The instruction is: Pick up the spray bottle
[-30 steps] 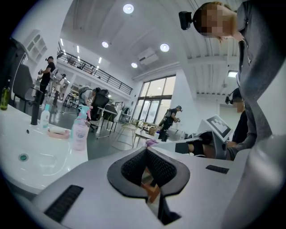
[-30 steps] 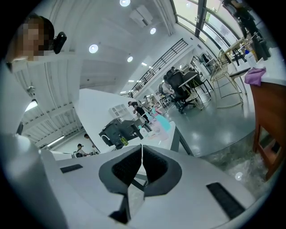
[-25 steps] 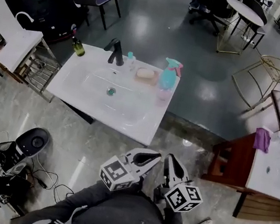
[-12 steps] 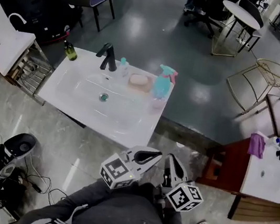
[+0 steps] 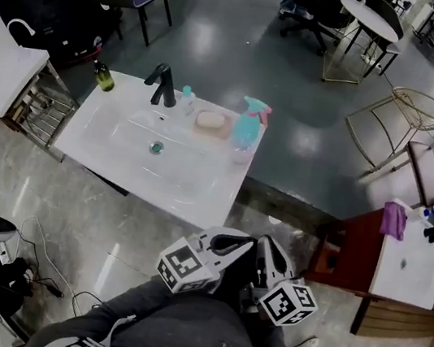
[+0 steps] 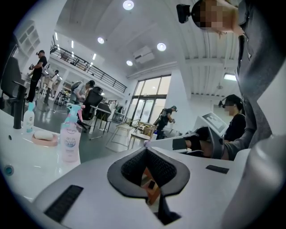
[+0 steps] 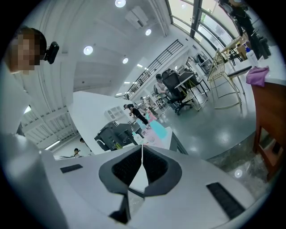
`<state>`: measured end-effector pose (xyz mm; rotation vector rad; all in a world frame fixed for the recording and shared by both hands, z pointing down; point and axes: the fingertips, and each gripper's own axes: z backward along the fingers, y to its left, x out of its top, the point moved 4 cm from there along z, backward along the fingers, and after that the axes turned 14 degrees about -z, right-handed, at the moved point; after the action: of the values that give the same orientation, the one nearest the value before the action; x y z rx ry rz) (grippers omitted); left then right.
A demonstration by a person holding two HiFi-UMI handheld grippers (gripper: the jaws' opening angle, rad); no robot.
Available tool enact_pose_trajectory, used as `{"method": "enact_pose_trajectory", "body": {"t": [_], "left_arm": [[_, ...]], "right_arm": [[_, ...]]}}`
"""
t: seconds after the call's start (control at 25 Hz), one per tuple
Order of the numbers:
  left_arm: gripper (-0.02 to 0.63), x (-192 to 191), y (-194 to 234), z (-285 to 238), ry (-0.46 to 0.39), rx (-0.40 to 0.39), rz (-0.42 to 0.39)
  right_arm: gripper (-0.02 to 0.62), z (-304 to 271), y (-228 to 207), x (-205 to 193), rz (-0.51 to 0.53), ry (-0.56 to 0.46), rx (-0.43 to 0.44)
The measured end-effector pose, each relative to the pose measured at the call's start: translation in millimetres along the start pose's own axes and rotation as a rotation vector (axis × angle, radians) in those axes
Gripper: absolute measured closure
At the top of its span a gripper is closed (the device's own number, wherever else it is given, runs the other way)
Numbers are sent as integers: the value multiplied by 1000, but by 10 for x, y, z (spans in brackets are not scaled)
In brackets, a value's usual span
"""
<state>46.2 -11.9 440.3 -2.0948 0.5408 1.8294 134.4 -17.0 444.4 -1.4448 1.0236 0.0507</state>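
Note:
The spray bottle [image 5: 247, 124], teal with a pink trigger, stands upright at the far right corner of the white sink counter [image 5: 197, 194]. It also shows in the left gripper view as the spray bottle [image 6: 70, 134] at the left, and as a small teal spray bottle [image 7: 156, 129] far off in the right gripper view. My left gripper [image 5: 232, 239] and right gripper [image 5: 265, 245] are held side by side close to my body, well short of the counter. The left gripper [image 6: 145, 148] and right gripper [image 7: 142, 146] are both shut with nothing in them.
On the counter stand a black faucet [image 5: 164, 86], a small clear bottle [image 5: 186, 99], a soap dish [image 5: 208, 120] and a green bottle [image 5: 101, 75]. A brown cabinet with a second basin [image 5: 404, 262] and a purple cloth [image 5: 394, 220] is at the right. Cables [image 5: 50, 285] lie on the floor at the left.
The sink counter has drifted left and slightly up in the head view as my head turned. Both grippers stay shut and low in front of my body, edging forward.

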Motion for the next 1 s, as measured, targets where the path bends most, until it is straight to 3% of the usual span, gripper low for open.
{"method": "enact_pose_trajectory", "body": {"t": [0.32, 0.64, 1.0], "left_arm": [[598, -59, -1, -67, 10, -16, -14], [598, -15, 117, -229, 19, -13, -29], [598, 75, 524, -514, 18, 54, -20]], "right_arm": [[583, -31, -53, -60, -15, -18, 1], [583, -180, -120, 198, 38, -37, 13], [583, -564, -265, 586, 65, -8, 39]]}}
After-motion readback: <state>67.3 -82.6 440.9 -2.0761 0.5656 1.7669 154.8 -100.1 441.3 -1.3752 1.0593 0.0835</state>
